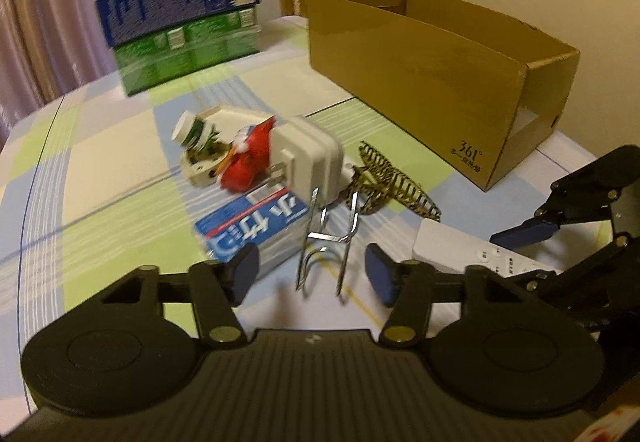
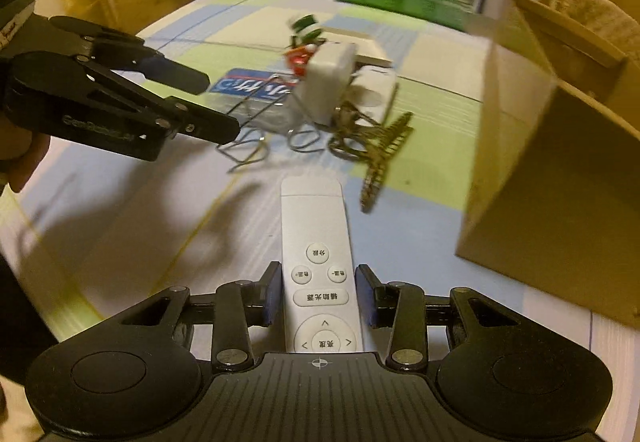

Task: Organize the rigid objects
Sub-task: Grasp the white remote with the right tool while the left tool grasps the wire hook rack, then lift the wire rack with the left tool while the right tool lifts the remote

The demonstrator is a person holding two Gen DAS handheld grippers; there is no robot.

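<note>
A pile of small objects lies mid-table: a white power adapter point(image 1: 306, 158), a red and green toy figure point(image 1: 224, 150), a blue box point(image 1: 256, 230), a metal wire hook point(image 1: 326, 242) and a striped hair claw point(image 1: 394, 182). My left gripper point(image 1: 312, 274) is open, with the wire hook between its fingers, not touching. A white remote point(image 2: 318, 266) lies between the open fingers of my right gripper point(image 2: 320, 298); its left pad is close to the remote and a small gap shows at the right. The remote also shows in the left wrist view point(image 1: 472, 250).
An open cardboard box point(image 1: 440, 82) stands at the right on the checked tablecloth point(image 1: 100, 170). Stacked blue and green cartons point(image 1: 184, 18) stand at the back. The right gripper point(image 1: 560, 214) shows at the left wrist view's right edge.
</note>
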